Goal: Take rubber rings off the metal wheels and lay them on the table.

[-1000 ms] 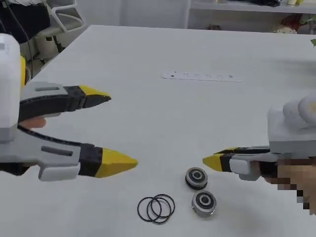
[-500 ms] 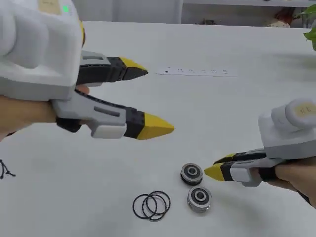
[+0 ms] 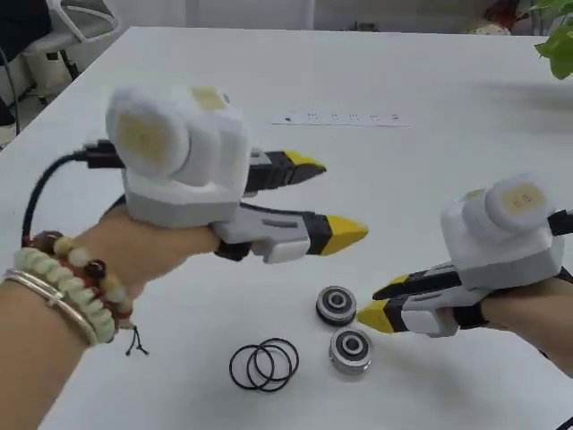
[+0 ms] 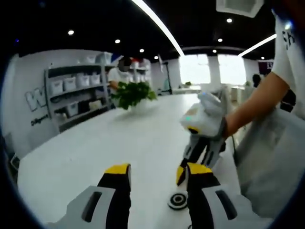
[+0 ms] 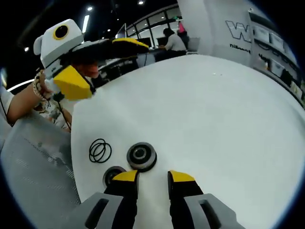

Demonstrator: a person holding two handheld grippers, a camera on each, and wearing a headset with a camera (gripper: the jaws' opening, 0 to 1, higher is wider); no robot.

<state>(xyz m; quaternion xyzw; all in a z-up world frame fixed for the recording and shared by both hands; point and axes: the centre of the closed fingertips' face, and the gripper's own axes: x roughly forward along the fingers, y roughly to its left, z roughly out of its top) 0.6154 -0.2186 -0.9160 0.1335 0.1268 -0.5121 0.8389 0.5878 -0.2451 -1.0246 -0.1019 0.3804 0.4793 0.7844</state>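
The left gripper [image 3: 329, 199] is held above the white worktop [image 3: 448, 98] and clear of the parts. Its yellow-tipped jaws are spread wide and empty. The right gripper [image 3: 374, 303] has its jaws at a narrow gap with nothing between them. Its tips are low, just beside a small round metal wheel with a dark outer band [image 3: 336, 305]. A second wheel [image 3: 350, 349] of the same kind sits just beside the first, closer to the worktop's near edge. Three thin black rubber rings [image 3: 262, 365] lie overlapping on the worktop left of the wheels, toward that same edge. The dark bands suggest that rings are seated on the wheels, but this cannot be confirmed.

Risks, as judged:
- Both wheels are loose. A pry from the right tips alone would likely push or roll the wheel into its neighbour or the laid rings.
- The left gripper is not placed to brace the wheel.
- A ring stretched off a rim may snap free toward the edge.
- The tapered tips may slip off the band.
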